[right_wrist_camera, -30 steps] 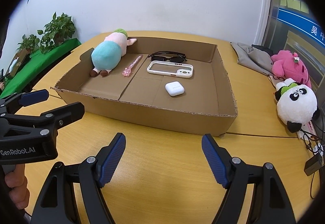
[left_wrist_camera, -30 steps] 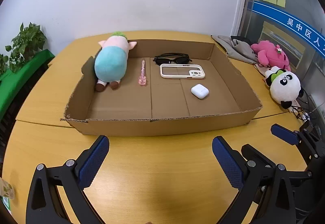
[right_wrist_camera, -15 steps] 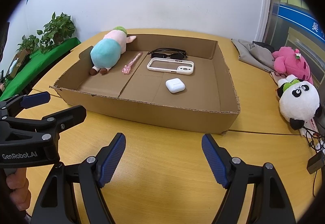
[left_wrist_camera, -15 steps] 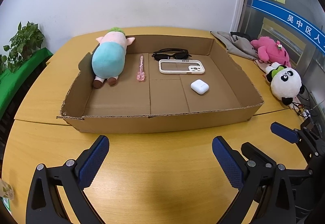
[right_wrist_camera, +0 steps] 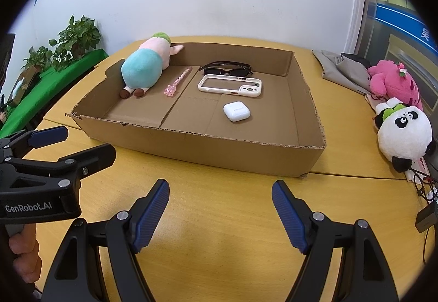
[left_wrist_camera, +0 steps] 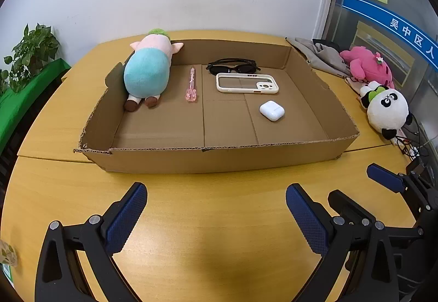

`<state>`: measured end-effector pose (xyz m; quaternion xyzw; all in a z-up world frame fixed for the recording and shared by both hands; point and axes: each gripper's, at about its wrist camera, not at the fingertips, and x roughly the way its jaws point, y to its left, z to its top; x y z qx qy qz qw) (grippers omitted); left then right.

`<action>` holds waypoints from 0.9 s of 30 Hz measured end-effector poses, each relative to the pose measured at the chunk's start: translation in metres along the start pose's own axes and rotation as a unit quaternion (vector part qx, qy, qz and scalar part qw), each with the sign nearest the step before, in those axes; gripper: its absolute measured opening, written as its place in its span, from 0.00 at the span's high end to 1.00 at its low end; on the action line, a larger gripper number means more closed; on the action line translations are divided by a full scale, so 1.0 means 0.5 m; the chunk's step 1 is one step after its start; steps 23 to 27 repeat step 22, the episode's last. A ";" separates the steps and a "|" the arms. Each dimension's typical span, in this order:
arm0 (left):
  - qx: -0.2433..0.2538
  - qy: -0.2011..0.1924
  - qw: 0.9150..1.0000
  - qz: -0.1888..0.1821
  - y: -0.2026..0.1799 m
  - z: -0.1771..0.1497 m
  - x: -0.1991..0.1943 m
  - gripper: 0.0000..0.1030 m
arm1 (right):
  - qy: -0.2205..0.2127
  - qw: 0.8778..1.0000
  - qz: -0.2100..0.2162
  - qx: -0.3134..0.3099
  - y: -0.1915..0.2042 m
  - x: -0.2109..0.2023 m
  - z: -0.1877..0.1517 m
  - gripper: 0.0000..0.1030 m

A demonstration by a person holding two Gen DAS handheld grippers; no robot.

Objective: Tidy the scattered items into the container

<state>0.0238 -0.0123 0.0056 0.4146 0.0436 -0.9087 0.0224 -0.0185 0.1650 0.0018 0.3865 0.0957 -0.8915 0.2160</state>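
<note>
A shallow cardboard box (left_wrist_camera: 219,159) (right_wrist_camera: 208,150) stands on the yellow table. Inside lie a teal and pink plush toy (left_wrist_camera: 147,71) (right_wrist_camera: 145,67), a pink pen (left_wrist_camera: 191,82) (right_wrist_camera: 176,82), black sunglasses (left_wrist_camera: 232,66) (right_wrist_camera: 227,69), a cream phone case (left_wrist_camera: 246,83) (right_wrist_camera: 230,85) and a white earbud case (left_wrist_camera: 271,110) (right_wrist_camera: 236,111). My left gripper (left_wrist_camera: 216,208) is open and empty over the table in front of the box; it also shows in the right wrist view (right_wrist_camera: 60,143). My right gripper (right_wrist_camera: 220,206) is open and empty beside it; it also shows in the left wrist view (left_wrist_camera: 358,187).
A panda plush (left_wrist_camera: 386,110) (right_wrist_camera: 402,132), a pink plush (left_wrist_camera: 366,66) (right_wrist_camera: 391,82) and grey cloth (left_wrist_camera: 320,55) (right_wrist_camera: 342,69) lie on the table right of the box. Cables (right_wrist_camera: 421,181) lie at the right edge. Potted plants (right_wrist_camera: 76,39) stand on the far left.
Both grippers have drawn back and risen a little, so the box sits slightly farther off. Both stay open. Nothing in the box moved.
</note>
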 end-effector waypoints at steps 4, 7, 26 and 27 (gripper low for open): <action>0.001 0.003 1.000 0.002 0.000 -0.003 0.004 0.00 | 0.003 1.000 0.002 -0.002 0.004 0.003 -0.004 0.25; 0.005 0.001 1.000 0.004 -0.001 -0.004 0.004 0.00 | 0.004 1.000 0.004 -0.001 0.005 0.005 -0.004 0.25; 0.017 -0.022 1.000 0.011 -0.013 -0.007 -0.013 0.00 | 0.005 1.000 0.006 -0.001 0.006 0.010 -0.007 0.25; 0.017 -0.022 1.000 0.011 -0.013 -0.007 -0.013 0.00 | 0.005 1.000 0.006 -0.001 0.006 0.010 -0.007 0.25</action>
